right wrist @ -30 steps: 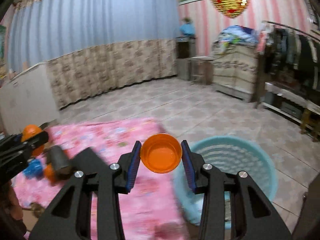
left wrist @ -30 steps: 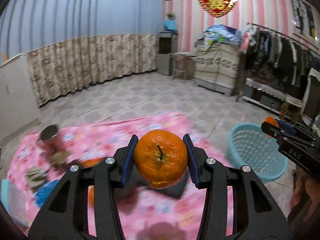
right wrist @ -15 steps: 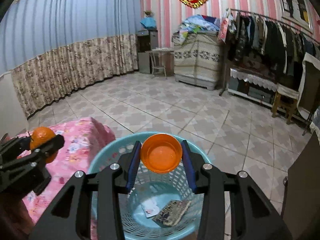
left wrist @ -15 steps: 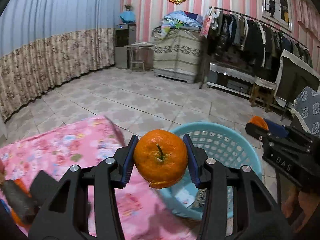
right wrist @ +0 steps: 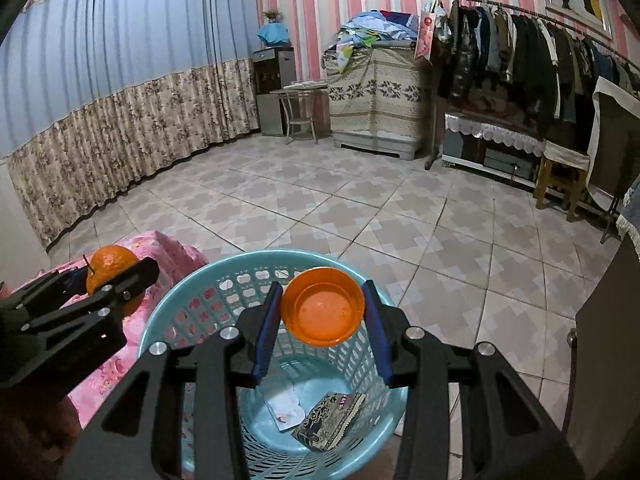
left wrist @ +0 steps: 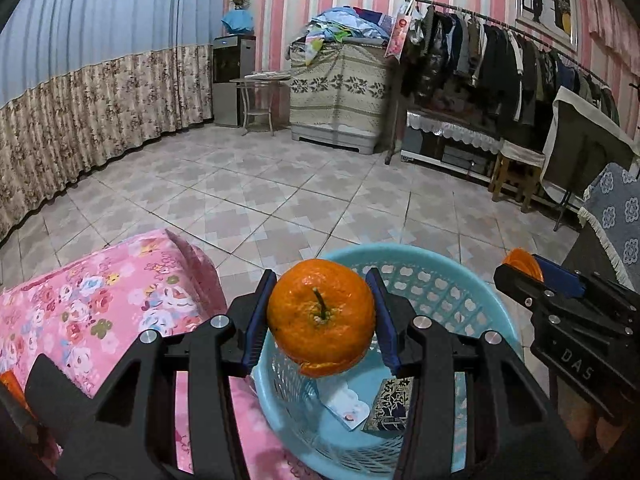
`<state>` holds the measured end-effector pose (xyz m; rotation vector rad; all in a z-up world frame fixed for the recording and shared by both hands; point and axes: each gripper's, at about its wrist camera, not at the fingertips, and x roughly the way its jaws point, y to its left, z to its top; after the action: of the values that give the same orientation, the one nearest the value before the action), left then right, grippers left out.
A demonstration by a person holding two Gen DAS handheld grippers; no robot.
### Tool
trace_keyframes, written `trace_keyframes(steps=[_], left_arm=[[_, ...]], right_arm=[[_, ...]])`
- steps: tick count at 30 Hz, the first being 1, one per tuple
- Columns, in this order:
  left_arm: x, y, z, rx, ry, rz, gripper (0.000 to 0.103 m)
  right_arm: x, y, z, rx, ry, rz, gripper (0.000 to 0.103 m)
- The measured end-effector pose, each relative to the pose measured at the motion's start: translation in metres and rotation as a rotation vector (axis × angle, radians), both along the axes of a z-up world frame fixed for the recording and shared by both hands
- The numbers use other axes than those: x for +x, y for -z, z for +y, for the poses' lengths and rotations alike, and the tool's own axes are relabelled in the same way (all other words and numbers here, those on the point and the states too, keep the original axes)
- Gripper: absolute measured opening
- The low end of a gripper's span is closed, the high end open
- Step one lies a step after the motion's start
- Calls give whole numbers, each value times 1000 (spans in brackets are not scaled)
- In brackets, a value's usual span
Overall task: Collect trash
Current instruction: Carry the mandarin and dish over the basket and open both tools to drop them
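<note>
My left gripper (left wrist: pixel 321 318) is shut on an orange (left wrist: pixel 321 316) with a torn peel, held above the near rim of the light blue basket (left wrist: pixel 440 272). My right gripper (right wrist: pixel 323 312) is shut on a small orange plastic cup (right wrist: pixel 323 307), held above the same basket (right wrist: pixel 168 312). A white wrapper (right wrist: pixel 286 410) and a dark patterned packet (right wrist: pixel 330 420) lie on the basket floor. The left gripper and its orange (right wrist: pixel 110 266) show at the left of the right wrist view. The right gripper with the cup (left wrist: pixel 520 260) shows at the right of the left wrist view.
A table with a pink floral cloth (left wrist: pixel 92 308) stands to the left of the basket. Tiled floor (right wrist: pixel 360 208) stretches beyond. A clothes rack (left wrist: pixel 500 68), a covered cabinet (left wrist: pixel 340 92) and a stool (right wrist: pixel 560 180) stand along the far wall.
Both grippers swung right from over the pink table to above the blue basket, still holding the orange and the cup. The basket now sits directly beneath them.
</note>
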<state>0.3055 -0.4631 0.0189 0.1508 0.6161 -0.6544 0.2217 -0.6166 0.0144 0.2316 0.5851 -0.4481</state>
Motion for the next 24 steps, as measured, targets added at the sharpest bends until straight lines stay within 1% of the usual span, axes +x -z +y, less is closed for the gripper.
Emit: trace_keyframes(steps=[3,5,7,11,16,24], left_arm=[[4,2,-4,9,3,7,46],[6,2,-5,4,1,13,50],[7,1,-4,-5,-5,15,66],[4,-5,-1,-4,-21,-22,76],[2,-12,10,-6,-50,-48,89],[8,-9,24,5,-82,-42,90]], right_arm=[[-2,0,-1,7,9,-3,40],[-3,0,1,8,9,-5,40],[-2,0,1,3,11,2,40],[-1,0,1,7,13,8,40],[1,2,2,7,11,17,41],[12,10,7,24,0,19,41]])
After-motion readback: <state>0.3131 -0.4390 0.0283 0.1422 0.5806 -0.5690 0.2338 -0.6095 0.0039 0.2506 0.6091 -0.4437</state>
